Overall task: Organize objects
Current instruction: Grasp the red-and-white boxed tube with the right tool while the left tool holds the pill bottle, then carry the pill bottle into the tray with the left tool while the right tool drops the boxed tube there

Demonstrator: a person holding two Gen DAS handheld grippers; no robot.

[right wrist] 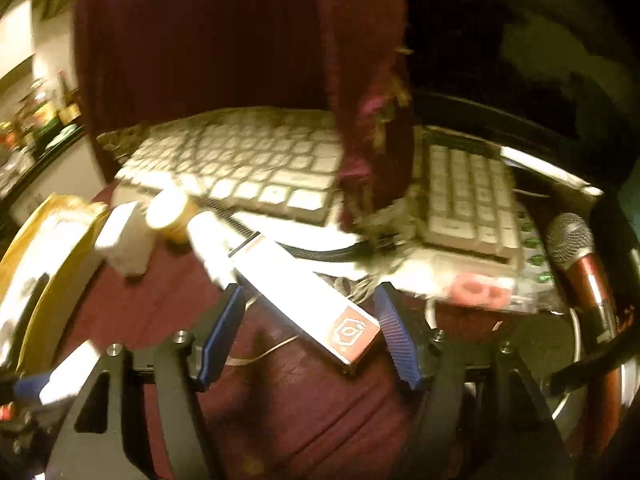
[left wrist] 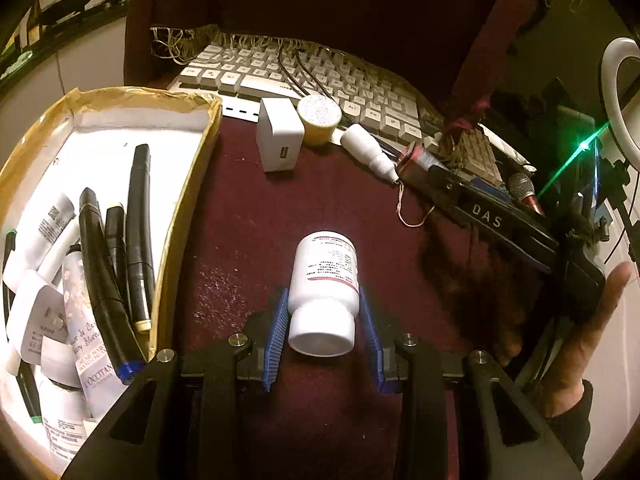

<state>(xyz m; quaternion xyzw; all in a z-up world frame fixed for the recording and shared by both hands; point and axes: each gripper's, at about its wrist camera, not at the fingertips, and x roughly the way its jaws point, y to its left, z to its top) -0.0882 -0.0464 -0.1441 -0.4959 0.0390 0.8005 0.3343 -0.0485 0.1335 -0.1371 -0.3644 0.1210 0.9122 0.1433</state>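
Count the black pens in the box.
3 black pens lie in the box: one long, one short, one curved. More may hide under tubes.

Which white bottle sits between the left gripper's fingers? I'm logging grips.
The capped pill bottle, cap toward the camera; the dropper bottle lies by the keyboard.
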